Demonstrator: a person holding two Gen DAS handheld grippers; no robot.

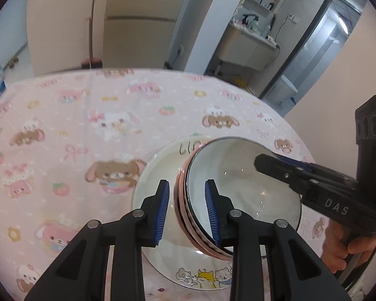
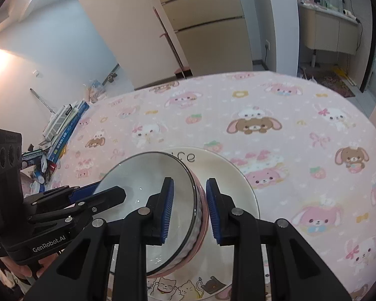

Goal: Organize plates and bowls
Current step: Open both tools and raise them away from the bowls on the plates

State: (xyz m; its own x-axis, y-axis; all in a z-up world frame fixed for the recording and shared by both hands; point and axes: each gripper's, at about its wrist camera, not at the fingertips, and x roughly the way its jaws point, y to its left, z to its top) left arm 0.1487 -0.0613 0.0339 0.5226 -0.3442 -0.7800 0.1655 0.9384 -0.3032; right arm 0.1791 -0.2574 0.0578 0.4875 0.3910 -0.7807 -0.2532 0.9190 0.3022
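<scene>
A white bowl (image 1: 240,190) with a dark rim and pink-striped outside sits on a white plate (image 1: 158,173) printed with cats. My left gripper (image 1: 188,210) straddles the bowl's left rim, one blue pad inside and one outside, with gaps on both sides. My right gripper (image 2: 190,210) straddles the bowl's right rim (image 2: 195,200) the same way, jaws apart. The bowl (image 2: 148,185) and the plate (image 2: 238,183) also show in the right wrist view. Each gripper shows in the other's view: the right one (image 1: 275,168) and the left one (image 2: 105,195).
The round table wears a pink cartoon-animal cloth (image 1: 87,125). Books and clutter (image 2: 60,125) lie past the table's left edge. A cabinet and doorway stand beyond the far edge.
</scene>
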